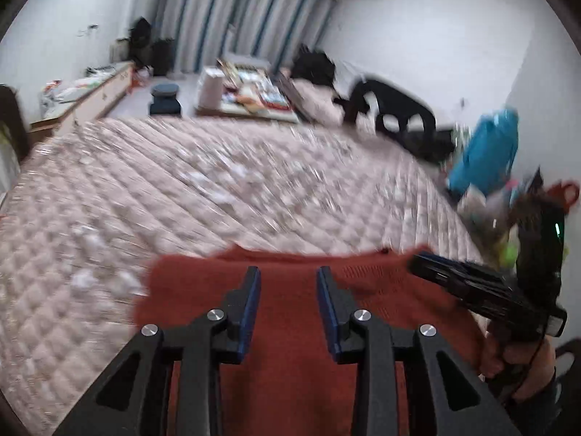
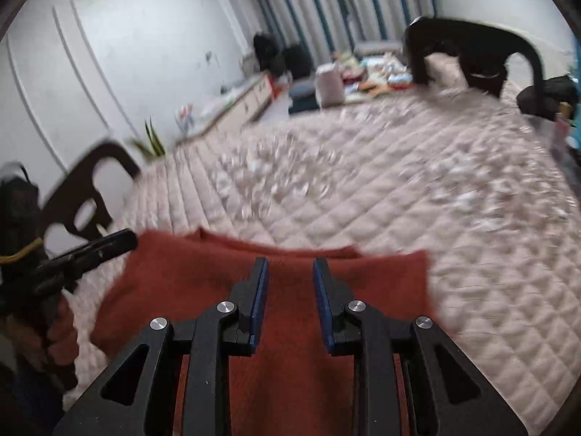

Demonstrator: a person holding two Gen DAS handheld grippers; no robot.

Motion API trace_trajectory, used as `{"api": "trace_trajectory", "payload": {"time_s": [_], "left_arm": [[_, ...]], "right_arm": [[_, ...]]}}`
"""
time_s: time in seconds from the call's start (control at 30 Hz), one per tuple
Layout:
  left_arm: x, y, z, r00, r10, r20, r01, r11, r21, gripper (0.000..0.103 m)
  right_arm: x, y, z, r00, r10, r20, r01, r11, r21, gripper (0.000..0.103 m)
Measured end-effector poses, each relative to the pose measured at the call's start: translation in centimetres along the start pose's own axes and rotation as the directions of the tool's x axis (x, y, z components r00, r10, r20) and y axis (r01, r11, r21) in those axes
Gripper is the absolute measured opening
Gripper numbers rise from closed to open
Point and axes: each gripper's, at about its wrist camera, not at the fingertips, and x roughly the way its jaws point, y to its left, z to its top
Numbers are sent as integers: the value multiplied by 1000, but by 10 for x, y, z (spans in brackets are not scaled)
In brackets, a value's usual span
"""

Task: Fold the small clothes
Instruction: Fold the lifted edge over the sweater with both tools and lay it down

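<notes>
Red garment [image 1: 290, 327] under parted hand-held grippers (empty).

I see one rust-red knitted garment [image 1: 290, 327] lying flat on the quilted pink bed cover [image 1: 181, 189], close to its near edge, well away from the far edge. Its far hem runs roughly straight across with a folded-over band along it, and in my right wrist view the garment [image 2: 290, 327] shows a squared far-right corner and a second layer peeking out just beyond the hem. The weave shows a fine ribbed texture; motion blur hides any finer detail, so I cannot tell what kind of garment it is.
</notes>
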Motion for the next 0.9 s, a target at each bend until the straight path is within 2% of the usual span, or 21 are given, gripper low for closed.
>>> {"api": "trace_trajectory", "payload": {"time_s": [0.1, 0.13, 0.17, 0.2, 0.3, 0.43, 0.5, 0.53, 0.57, 0.67, 0.77, 0.9], "left_arm": [[45, 8, -5, 992, 92, -91, -93, 996, -4, 34], [54, 13, -7, 991, 92, -99, -94, 995, -12, 33], [52, 16, -8, 996, 76, -43, -76, 997, -6, 34], [52, 19, -8, 997, 63, -51, -64, 998, -19, 33], [35, 21, -8, 998, 48, -34, -49, 998, -39, 34], [12, 20, -12, 995, 93, 39, -94, 995, 16, 36], [23, 34, -11, 992, 128, 9, -128, 991, -30, 37], [32, 41, -11, 993, 118, -21, -119, 991, -59, 37], [35, 46, -11, 995, 97, -18, -98, 992, -79, 37], [28, 39, -12, 994, 105, -18, -106, 992, -64, 37], [5, 32, -19, 995, 95, 17, -95, 995, -34, 37], [-32, 16, -45, 997, 41, 64, -42, 999, 18, 38]], "right_arm": [[34, -17, -3, 991, -103, -83, 106, 994, 37, 24], [38, -23, -4, 989, -112, -91, 117, 992, 52, 22], [34, -32, -5, 994, -78, -73, 84, 993, 78, 22], [31, -36, -5, 996, -65, -67, 71, 993, 97, 22], [6, -36, -10, 994, -107, -4, 107, 991, 82, 23], [-27, -34, -25, 991, -107, 75, 102, 993, 66, 23], [-22, -40, -29, 986, -158, 48, 155, 986, 60, 23], [-12, -44, -29, 984, -179, 18, 177, 982, 69, 23], [-3, -51, -30, 984, -179, -2, 178, 980, 83, 20], [-10, -57, -31, 987, -160, 26, 156, 981, 118, 20], [-33, -44, -37, 983, -166, 76, 159, 983, 92, 20], [-66, -18, -62, 986, -99, 135, 94, 994, 46, 21]]}}
